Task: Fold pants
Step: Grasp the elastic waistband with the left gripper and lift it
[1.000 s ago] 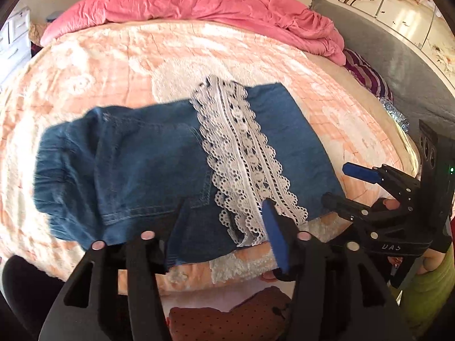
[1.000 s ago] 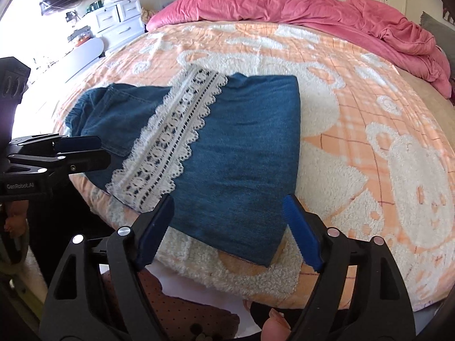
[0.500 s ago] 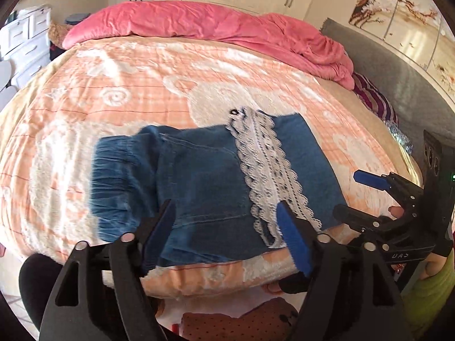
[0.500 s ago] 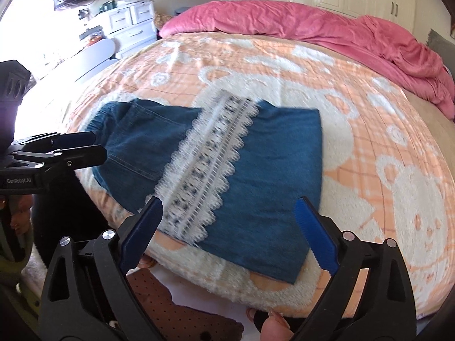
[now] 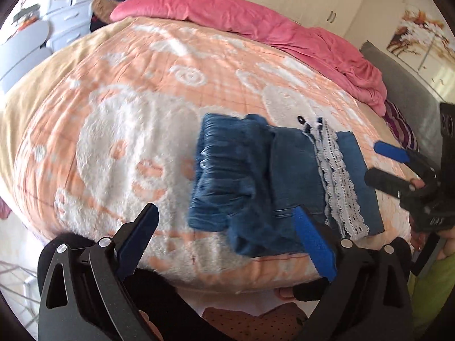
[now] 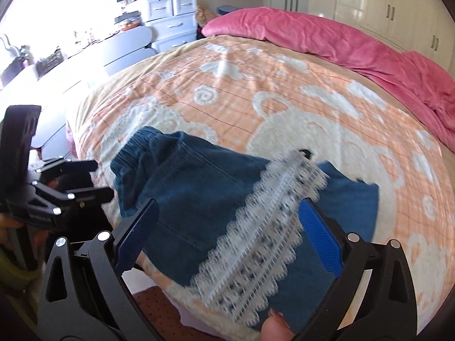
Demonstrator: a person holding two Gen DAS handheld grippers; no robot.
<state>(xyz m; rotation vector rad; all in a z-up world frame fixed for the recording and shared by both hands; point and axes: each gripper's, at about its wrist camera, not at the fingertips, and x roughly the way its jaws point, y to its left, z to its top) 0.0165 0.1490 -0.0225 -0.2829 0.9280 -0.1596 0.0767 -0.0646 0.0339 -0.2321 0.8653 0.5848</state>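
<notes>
Orange fuzzy blanket (image 5: 119, 108) covers the bed, pink quilt (image 5: 256, 20) along its far side. The pants (image 5: 270, 176) lie folded near the bed's front edge. Left gripper (image 5: 224, 241) and right gripper (image 6: 224, 227) fingers are opening wide, holding nothing.

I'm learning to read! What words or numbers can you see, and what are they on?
No text reads clearly.
Small white lettering on the right gripper body: too blurred to read.
Small white label on the left gripper body: too blurred to read.
Both grippers' jaws are opening, nothing between them.
The pants and blanket carry no words.
</notes>
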